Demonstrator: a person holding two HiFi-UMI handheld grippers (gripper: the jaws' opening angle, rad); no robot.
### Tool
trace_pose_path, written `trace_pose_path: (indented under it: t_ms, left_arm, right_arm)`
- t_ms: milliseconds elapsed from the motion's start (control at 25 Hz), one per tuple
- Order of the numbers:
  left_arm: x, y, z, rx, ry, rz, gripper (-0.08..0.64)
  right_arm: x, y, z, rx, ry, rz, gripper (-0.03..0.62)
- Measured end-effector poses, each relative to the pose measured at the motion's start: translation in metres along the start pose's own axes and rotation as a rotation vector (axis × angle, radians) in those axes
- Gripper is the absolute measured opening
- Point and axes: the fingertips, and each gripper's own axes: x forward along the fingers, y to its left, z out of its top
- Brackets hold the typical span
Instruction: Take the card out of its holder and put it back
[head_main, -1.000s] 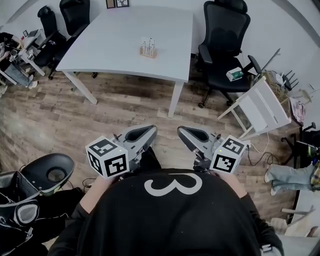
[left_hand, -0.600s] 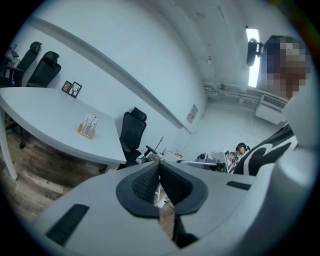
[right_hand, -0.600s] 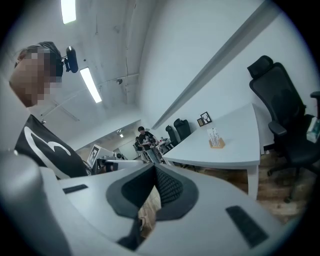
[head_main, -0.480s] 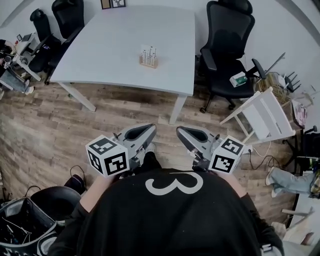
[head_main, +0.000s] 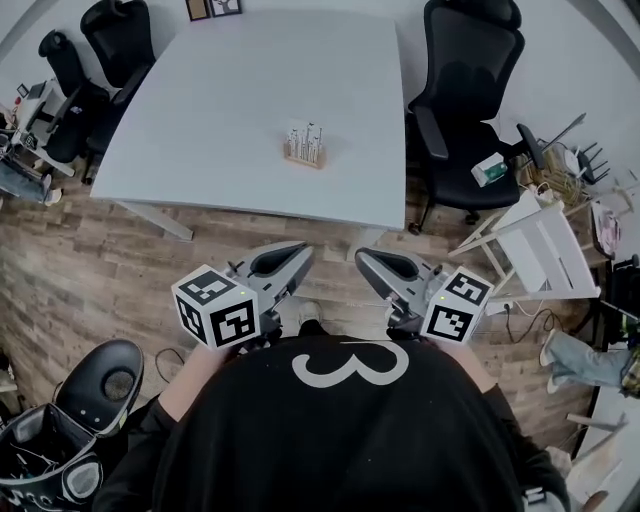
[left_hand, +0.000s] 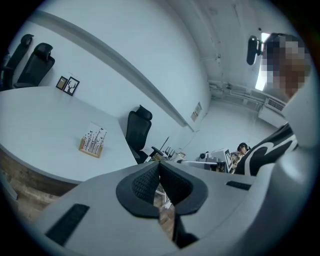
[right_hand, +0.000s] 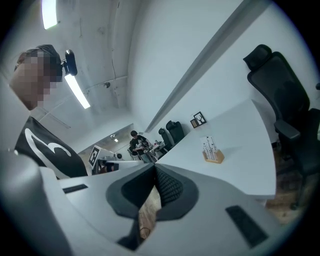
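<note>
A small wooden holder (head_main: 303, 155) with white cards (head_main: 305, 136) standing upright in it sits near the middle of the white table (head_main: 220, 110). It also shows in the left gripper view as the holder (left_hand: 91, 148) and in the right gripper view as the holder (right_hand: 213, 156). My left gripper (head_main: 301, 254) and right gripper (head_main: 361, 261) are held close to the person's chest, well short of the table's near edge. Both are shut with nothing between the pads, as the left gripper (left_hand: 159, 165) and right gripper (right_hand: 154, 168) show in their own views.
Black office chairs stand at the table's far right (head_main: 465, 90) and far left (head_main: 105, 40). A white folded frame (head_main: 540, 250) leans at the right. A black round-topped object (head_main: 100, 370) lies on the wood floor at lower left. A person (right_hand: 136, 142) sits at a desk far off.
The table and card holder have come nearer in the head view and sit lower in the frame. Both grippers stay shut in the same place before the chest.
</note>
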Motion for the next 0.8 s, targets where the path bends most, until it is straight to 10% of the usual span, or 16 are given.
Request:
trace_pose_path:
  t_ms: [800]
  left_arm:
    - [0.031,0.131,0.061,-0.028,0.024,-0.014,0.014]
  right_arm:
    - [0.090,-0.100,0.037,-0.013,0.061,-0.115,0.009]
